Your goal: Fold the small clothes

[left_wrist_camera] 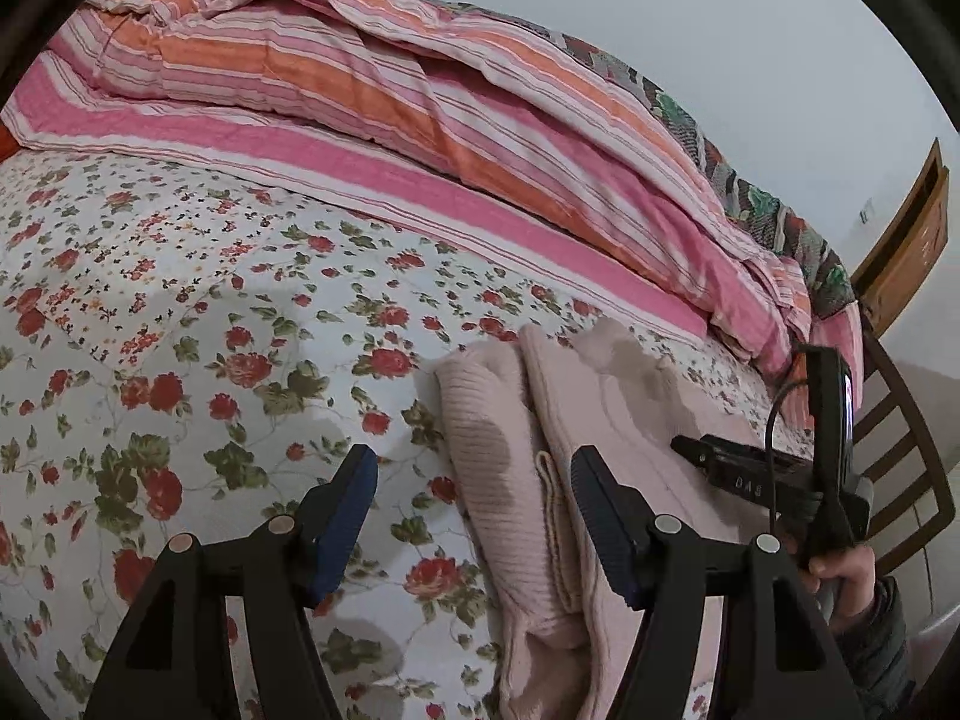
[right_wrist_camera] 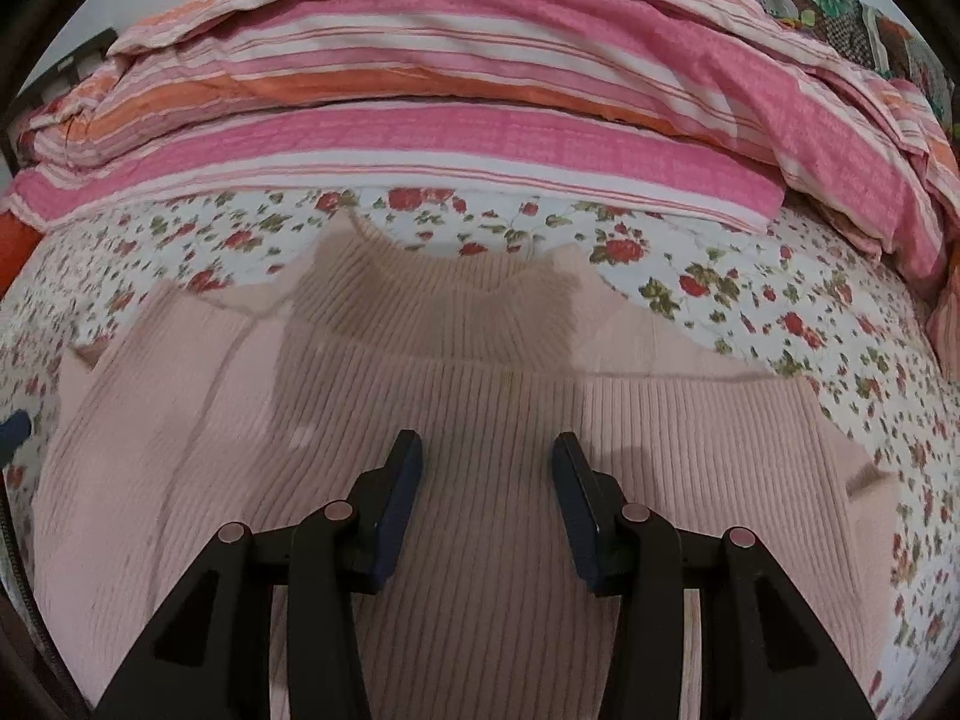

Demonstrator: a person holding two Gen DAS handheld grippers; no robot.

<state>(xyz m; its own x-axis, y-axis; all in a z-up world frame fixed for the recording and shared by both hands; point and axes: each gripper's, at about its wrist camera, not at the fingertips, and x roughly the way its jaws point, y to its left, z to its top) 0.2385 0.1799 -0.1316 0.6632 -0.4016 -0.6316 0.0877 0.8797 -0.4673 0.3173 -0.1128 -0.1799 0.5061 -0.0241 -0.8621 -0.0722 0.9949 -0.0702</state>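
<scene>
The pink ribbed sweater (right_wrist_camera: 456,420) lies flat on the bed, nearer the near edge than the far one, its collar turned toward the far side where the bedding is piled. Judging by how it lies, the fold is partly made: along its left side a strip of knit, seemingly the sleeve with some of the body, is already turned in over the middle, and the left wrist view shows that doubled edge (left_wrist_camera: 540,480) as two layers one on the other. The right side does not look turned in yet, and the lengthwise fold that would bring hem and collar together seems still to come, so I would put the job at roughly a third done. The left gripper (left_wrist_camera: 474,471) hangs over the sweater's left border with its jaws wide apart and nothing between them. The right gripper (right_wrist_camera: 486,450) is above the middle of the chest, its jaws part open and empty, pads clear of the knit. A hand (left_wrist_camera: 840,576) in a dark sleeve holds the right gripper near the bed's right edge. The bed is covered by a white sheet with red roses (left_wrist_camera: 180,330), and a pink and orange striped quilt (right_wrist_camera: 480,120) is bunched along its far edge. Behind stands a plain pale wall (left_wrist_camera: 720,30), with a wooden headboard (left_wrist_camera: 912,240) at the bed's end.
</scene>
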